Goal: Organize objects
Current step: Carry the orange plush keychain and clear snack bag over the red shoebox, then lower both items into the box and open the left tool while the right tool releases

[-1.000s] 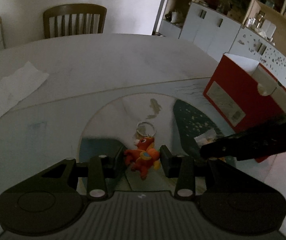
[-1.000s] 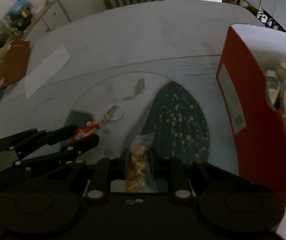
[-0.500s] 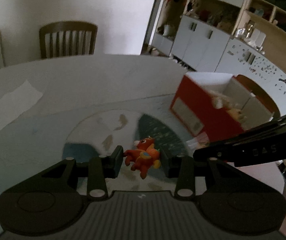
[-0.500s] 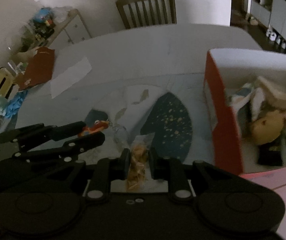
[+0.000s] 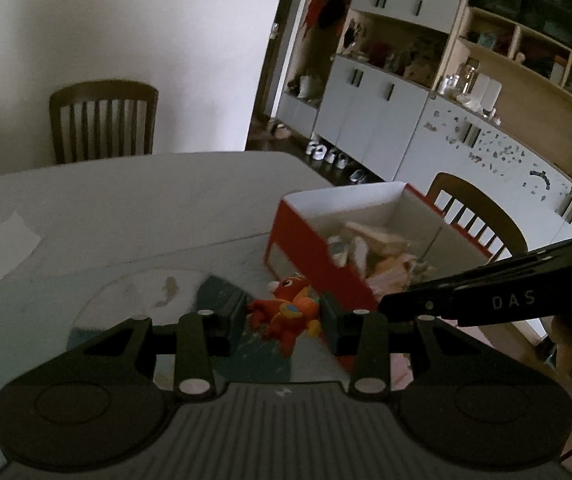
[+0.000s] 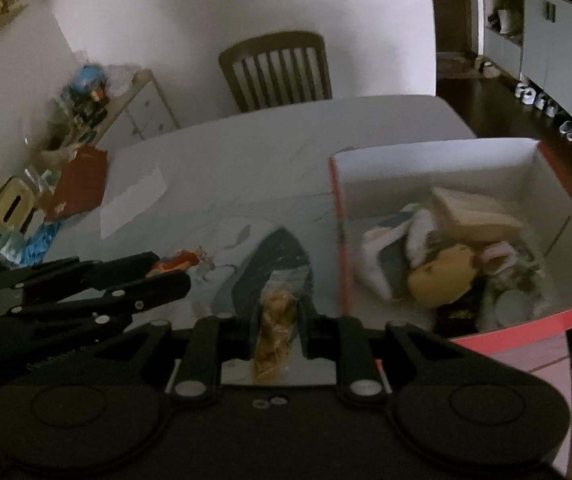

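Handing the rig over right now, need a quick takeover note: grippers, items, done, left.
Left gripper: shut on the red-orange cartoon keychain figure, held above the table.
Right gripper: shut on a small clear bag of yellowish snacks, also off the table.
Red box: open, on the table's right side, already holding a yellow plush toy and other items.
Done: both items picked up.
Left: carry both over the box's rim, release inside. A white paper sheet lies on the far left of the table.
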### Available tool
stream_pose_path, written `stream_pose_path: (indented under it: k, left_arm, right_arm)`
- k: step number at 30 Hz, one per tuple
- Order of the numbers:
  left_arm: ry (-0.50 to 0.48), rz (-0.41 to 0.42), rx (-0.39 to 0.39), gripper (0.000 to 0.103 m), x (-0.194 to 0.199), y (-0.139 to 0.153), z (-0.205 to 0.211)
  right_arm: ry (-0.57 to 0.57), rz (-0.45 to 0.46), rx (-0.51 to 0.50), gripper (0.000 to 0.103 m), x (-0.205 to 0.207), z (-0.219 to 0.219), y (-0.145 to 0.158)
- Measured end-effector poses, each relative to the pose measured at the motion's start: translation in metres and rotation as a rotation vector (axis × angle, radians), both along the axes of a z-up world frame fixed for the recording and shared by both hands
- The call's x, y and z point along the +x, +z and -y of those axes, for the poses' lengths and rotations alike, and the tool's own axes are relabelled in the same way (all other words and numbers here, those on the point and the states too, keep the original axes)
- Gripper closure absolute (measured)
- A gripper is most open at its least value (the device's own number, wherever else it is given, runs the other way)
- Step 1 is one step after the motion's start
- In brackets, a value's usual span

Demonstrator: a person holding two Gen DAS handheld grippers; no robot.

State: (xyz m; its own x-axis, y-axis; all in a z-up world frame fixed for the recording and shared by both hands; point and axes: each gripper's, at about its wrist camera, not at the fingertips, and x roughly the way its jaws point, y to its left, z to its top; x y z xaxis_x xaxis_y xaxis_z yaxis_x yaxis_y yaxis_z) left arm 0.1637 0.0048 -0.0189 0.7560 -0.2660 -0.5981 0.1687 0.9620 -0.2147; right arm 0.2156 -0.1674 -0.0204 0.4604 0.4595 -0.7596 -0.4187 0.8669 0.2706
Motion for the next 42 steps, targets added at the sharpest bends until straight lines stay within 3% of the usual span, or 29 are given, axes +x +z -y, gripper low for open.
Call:
stream_pose_path:
  k: [9,22,31,42]
  left_arm:
    - [-0.048,0.054,0.045,0.065,0.02,0.027,0.048]
    - [-0.155,0.108,0.119,0.065,0.062,0.043,0.123]
    - [-0.219,0.085,0.191,0.065,0.093,0.024,0.162]
    - [-0.24,-0.005,0.29,0.065,0.127,-0.018,0.182]
  right_arm:
    - [-0.062,0.032,0.018,0.084,0.018,0.05,0.008]
    - [-0.2,0.092,0.003,0.084,0.059,0.127,0.008]
    - [-0.266,0.068,-0.04,0.084,0.087,0.161,-0.015]
    - [-0.254,0.003,-0.098,0.084,0.105,0.154,-0.057]
